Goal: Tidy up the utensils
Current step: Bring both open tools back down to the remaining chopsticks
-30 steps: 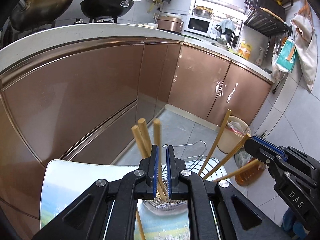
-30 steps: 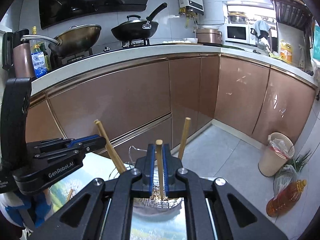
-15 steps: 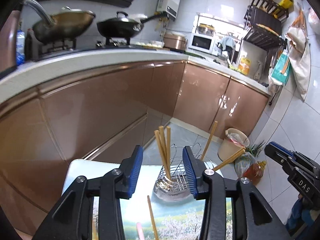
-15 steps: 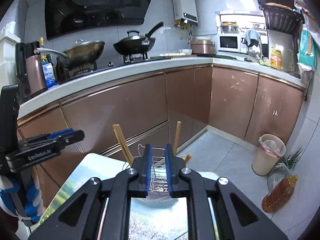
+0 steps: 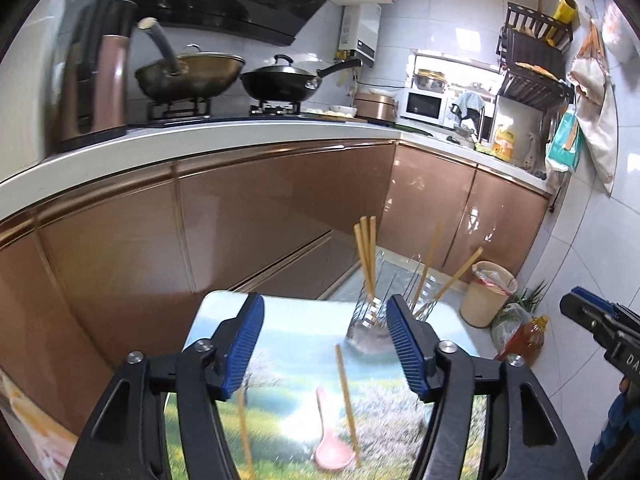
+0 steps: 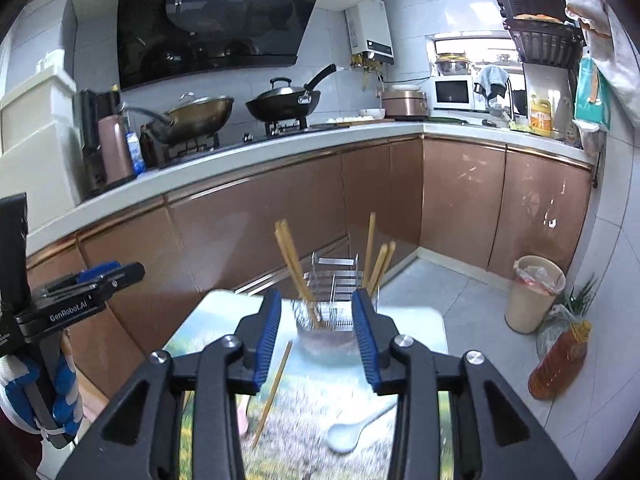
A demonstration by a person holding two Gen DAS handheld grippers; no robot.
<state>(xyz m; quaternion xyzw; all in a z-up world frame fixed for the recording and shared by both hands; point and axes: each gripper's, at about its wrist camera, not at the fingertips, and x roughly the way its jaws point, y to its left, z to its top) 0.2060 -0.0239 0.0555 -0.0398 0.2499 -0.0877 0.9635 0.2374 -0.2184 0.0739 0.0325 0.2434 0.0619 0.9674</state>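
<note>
A wire utensil holder (image 5: 370, 322) (image 6: 332, 300) stands at the far end of the landscape-print table (image 5: 288, 320) with several wooden chopsticks (image 5: 366, 256) (image 6: 294, 266) upright in it. My left gripper (image 5: 324, 344) hovers short of the holder, its jaws opening with nothing between them. My right gripper (image 6: 317, 340) is also back from the holder, jaws opening and empty. Loose on the table lie a chopstick (image 5: 346, 392) (image 6: 274, 390), a second chopstick (image 5: 244, 428), a pink spoon (image 5: 330, 436) and a white spoon (image 6: 352, 428).
Copper cabinet fronts (image 5: 240, 232) run close behind the table, under a counter with two woks (image 6: 240, 108). On the floor to the right stand a bin (image 6: 534, 292) and an oil bottle (image 6: 560, 364). Each gripper shows at the edge of the other's view.
Both grippers were shut on chopsticks standing in the holder. They have let go, opened and drawn back and up, leaving those chopsticks in the holder; loose utensils on the table have come into view.
</note>
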